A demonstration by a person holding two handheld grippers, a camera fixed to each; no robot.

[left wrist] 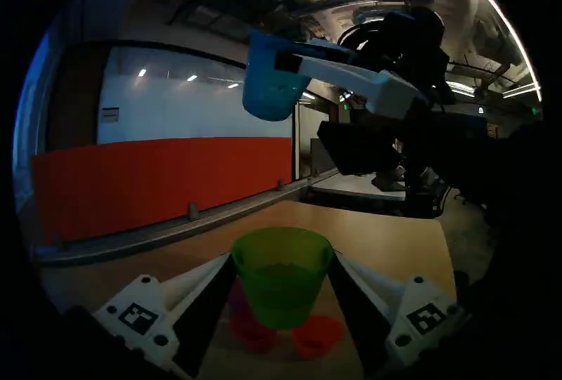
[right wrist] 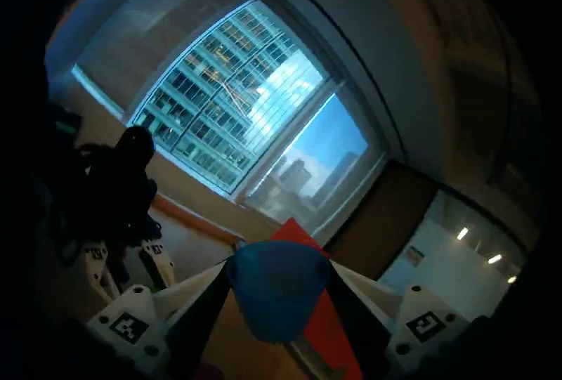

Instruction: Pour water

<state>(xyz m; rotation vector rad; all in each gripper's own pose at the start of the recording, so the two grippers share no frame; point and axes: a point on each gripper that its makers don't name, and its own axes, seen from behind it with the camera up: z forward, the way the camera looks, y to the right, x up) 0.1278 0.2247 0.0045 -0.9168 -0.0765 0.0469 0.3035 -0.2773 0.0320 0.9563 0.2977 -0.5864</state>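
Note:
A translucent green cup (left wrist: 282,282) stands upright between the fingers of my left gripper (left wrist: 282,260), which is shut on it just above the wooden table (left wrist: 393,239). Its lower part looks darker, as if some liquid is inside. My right gripper (right wrist: 277,267) is shut on a blue cup (right wrist: 277,299). In the left gripper view that blue cup (left wrist: 269,81) hangs high above and beyond the green one, roughly upright, held by the right gripper (left wrist: 284,64) that reaches in from the right. The left gripper (right wrist: 130,264) shows low at the left of the right gripper view.
Two small red cups (left wrist: 317,334) and a pink one (left wrist: 242,320) sit on the table under the green cup. A red and white wall (left wrist: 161,176) runs along the table's far left edge. A person in dark clothes (left wrist: 421,120) stands behind the right gripper. Large windows (right wrist: 239,120) lie beyond.

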